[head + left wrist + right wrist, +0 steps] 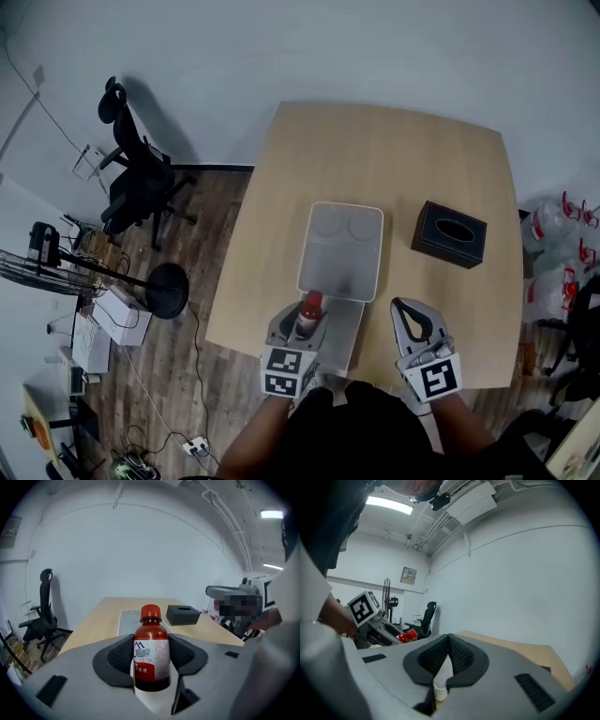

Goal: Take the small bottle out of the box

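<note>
**Head view.**
- Small bottle [309, 307]: red cap, dark contents, upright, held in the left gripper [302, 325]. It is outside the clear plastic box [339, 246], above a pale panel that lies flat against the box's near edge, probably the lid.
- The box tub looks empty, so the removal itself appears done and only setting the bottle down remains.
- Right gripper [412, 317]: just beside the box's near right corner, close to the table's front edge, taking no part.
- Black tissue box [449, 233]: well apart on the right.
- Wooden table [394, 150]: bare wood left of the box and beyond it offers room to set the bottle down. The front edge is close under both grippers, so little room lies nearer the person.

**Left gripper view.**
- The bottle [151, 651] stands between the black ribbed pads, which clench its labelled body on both sides. The neck and cap rise free above them.
- The mid-body hold likely keeps it vertical while carried.
- The box and tissue box [183, 614] lie ahead on the table.

**Right gripper view.**
- Jaws pressed together at the tips with nothing between them, so this gripper [449, 641] is closed and empty.
- It is aimed past the table's far corner towards the wall.
- The left gripper's marker cube [363, 607] and the bottle's red cap [408, 634] show at left.
- An office chair [425, 617] stands beyond, off the table.
</note>
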The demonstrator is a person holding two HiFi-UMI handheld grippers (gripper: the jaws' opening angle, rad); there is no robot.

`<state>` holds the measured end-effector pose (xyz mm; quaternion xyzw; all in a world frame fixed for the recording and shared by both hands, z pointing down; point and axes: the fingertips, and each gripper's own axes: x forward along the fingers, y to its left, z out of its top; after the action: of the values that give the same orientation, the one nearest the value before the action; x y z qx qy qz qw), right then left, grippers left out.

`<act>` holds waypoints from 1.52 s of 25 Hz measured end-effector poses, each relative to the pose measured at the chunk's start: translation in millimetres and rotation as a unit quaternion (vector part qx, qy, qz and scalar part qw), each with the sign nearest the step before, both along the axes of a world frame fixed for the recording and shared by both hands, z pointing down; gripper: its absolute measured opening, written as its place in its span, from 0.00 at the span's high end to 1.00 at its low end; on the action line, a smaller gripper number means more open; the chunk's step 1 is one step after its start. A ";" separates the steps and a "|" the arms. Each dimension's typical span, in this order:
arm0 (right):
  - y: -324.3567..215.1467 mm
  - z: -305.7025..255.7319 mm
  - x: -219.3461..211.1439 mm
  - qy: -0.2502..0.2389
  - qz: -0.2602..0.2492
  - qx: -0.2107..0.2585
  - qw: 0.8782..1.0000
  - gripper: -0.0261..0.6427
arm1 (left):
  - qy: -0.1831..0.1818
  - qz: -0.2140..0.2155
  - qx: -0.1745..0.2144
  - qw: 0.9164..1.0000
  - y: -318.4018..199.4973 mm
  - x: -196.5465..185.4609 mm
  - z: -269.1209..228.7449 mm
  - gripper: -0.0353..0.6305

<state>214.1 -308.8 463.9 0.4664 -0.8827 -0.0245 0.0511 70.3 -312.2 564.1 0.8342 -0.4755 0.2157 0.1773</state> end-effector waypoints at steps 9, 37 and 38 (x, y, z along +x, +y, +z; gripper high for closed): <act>10.1 -33.8 -23.3 -0.025 -0.022 0.005 0.999 0.94 | 0.074 0.004 0.107 0.992 -0.6 -12.1 -94.5 0.60; 28.7 -82.3 -91.4 -0.042 -0.055 0.048 0.996 0.94 | 0.177 0.028 0.262 0.948 45.6 -53.4 -200.2 0.60; 28.3 -82.6 -92.8 -0.042 -0.056 0.047 0.996 0.94 | 0.176 0.027 0.264 0.948 45.4 -54.9 -200.6 0.60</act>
<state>121.3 -280.4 381.3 0.4192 -0.9065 -0.0486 -0.0094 15.4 -266.8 363.5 0.8883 -0.4542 -0.0631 0.0264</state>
